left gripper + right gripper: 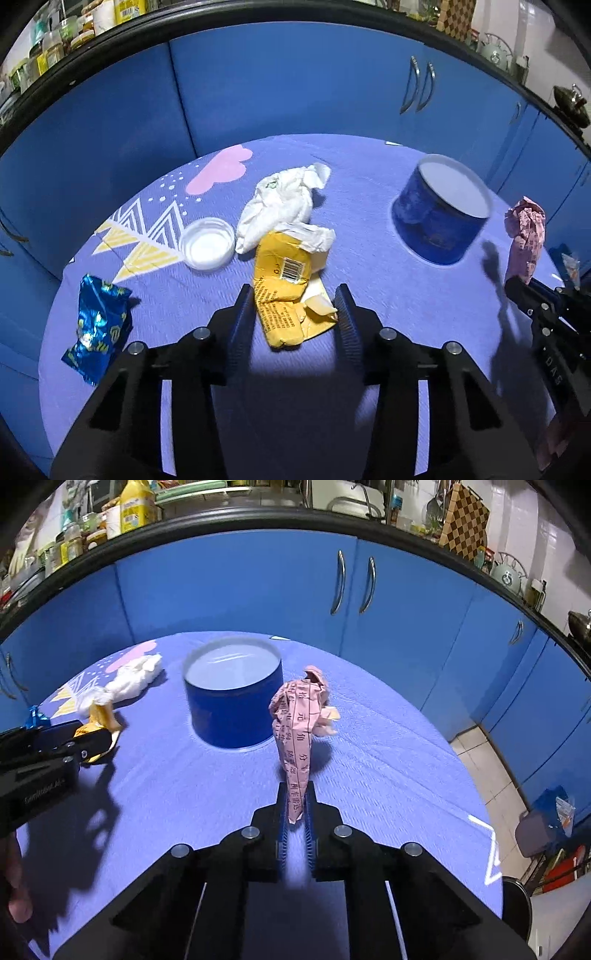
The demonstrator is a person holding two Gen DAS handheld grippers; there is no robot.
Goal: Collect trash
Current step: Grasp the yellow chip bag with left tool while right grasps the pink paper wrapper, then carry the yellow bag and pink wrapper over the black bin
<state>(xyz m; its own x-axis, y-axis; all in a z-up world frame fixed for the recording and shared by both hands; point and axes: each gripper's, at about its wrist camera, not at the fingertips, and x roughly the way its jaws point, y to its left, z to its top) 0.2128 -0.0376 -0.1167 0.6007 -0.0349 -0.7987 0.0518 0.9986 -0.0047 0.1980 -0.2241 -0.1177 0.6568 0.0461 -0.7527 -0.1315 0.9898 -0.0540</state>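
Cabinets [295, 92] in blue filled the background behind a round table [369, 295] covered in a purple cloth with pink and yellow shapes. On the cloth stood a blue tin [441, 214] with a white rim, open at the top. Near the middle lay a crumpled white tissue [280, 203], its lower end touching a yellow wrapper [284, 295] printed with a barcode. Left of them a white lid [207, 243] lay flat, and nearer the table's left edge lay a blue foil packet [98, 325].

At the left gripper [293, 306], the fingers stood on either side of the yellow wrapper, narrowed close against its edges, the left pad touching it and the right pad against its torn flap; whether they actually pinched it I could not tell. The right gripper [295, 808] was closed tight on the lower end of a crumpled pink paper [301, 723] printed with characters, which stood up from the fingers, just to the right of the tin in the right wrist view.
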